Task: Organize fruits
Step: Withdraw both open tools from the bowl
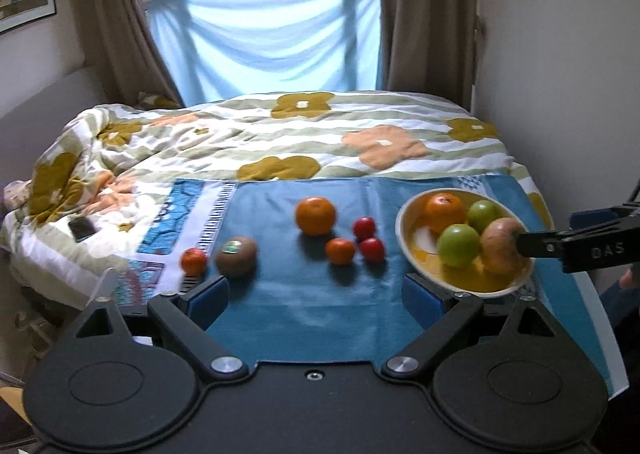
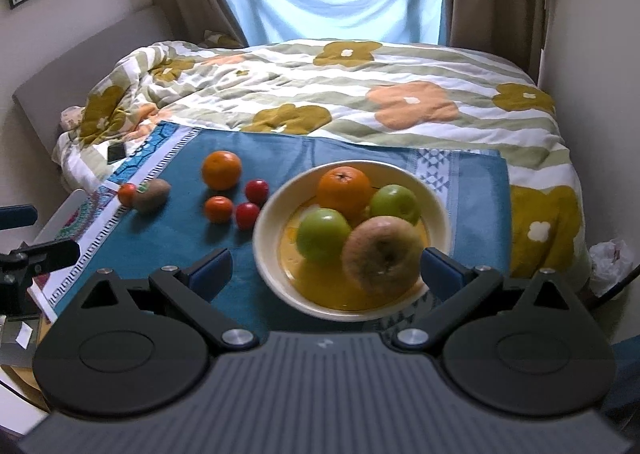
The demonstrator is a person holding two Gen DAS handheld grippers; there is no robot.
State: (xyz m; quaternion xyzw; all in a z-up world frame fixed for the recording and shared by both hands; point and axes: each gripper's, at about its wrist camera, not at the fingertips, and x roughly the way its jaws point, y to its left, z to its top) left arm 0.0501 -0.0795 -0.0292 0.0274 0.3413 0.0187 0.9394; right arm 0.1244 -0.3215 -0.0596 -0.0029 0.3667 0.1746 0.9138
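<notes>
A cream bowl on the blue cloth holds an orange, two green apples and a blurred brownish apple. My right gripper is open wide just in front of the bowl, the brownish apple between its pads but apart from them. Loose on the cloth lie a big orange, a small mandarin, two red fruits, a kiwi and a small orange fruit. My left gripper is open and empty near the cloth's front.
The blue cloth covers a board at the foot of a bed with a flowered duvet. A dark phone lies on the duvet at left. A wall stands close on the right. Curtains and a window are behind.
</notes>
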